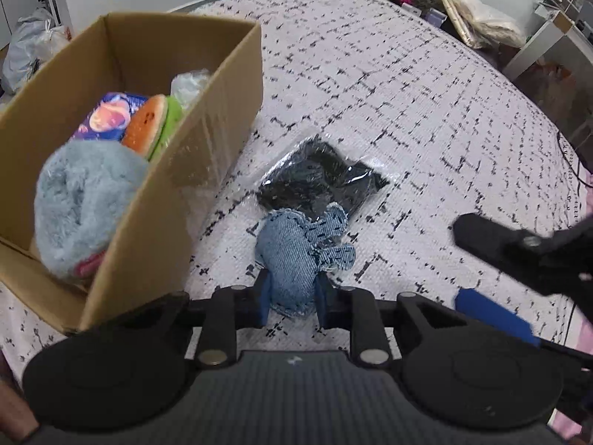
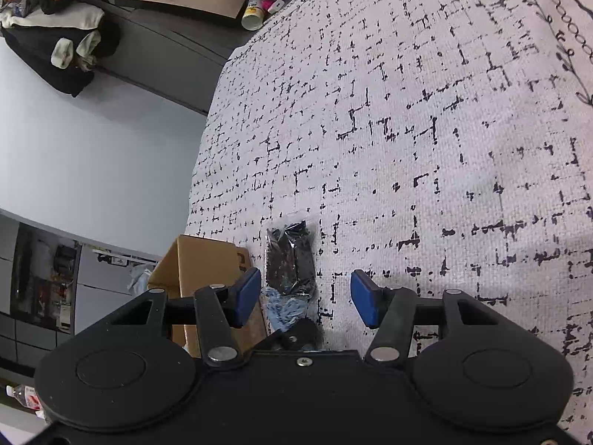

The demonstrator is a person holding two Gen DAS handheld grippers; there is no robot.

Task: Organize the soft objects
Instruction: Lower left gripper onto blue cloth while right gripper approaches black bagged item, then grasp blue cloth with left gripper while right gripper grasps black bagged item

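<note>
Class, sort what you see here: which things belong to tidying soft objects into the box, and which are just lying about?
Belongs to the job:
- denim toy, gripped by the left gripper
- cardboard box
- bagged black item
- blue fuzzy plush
- watermelon plush

Just lying about:
- paper cup
- dark clothes pile
- white plastic bag

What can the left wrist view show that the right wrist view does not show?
Only the left wrist view shows the toys in the box: a grey plush and a watermelon plush, and the left gripper shut on the denim toy. Only the right wrist view shows the open right gripper. Both show the box, denim toy and black packet.
</note>
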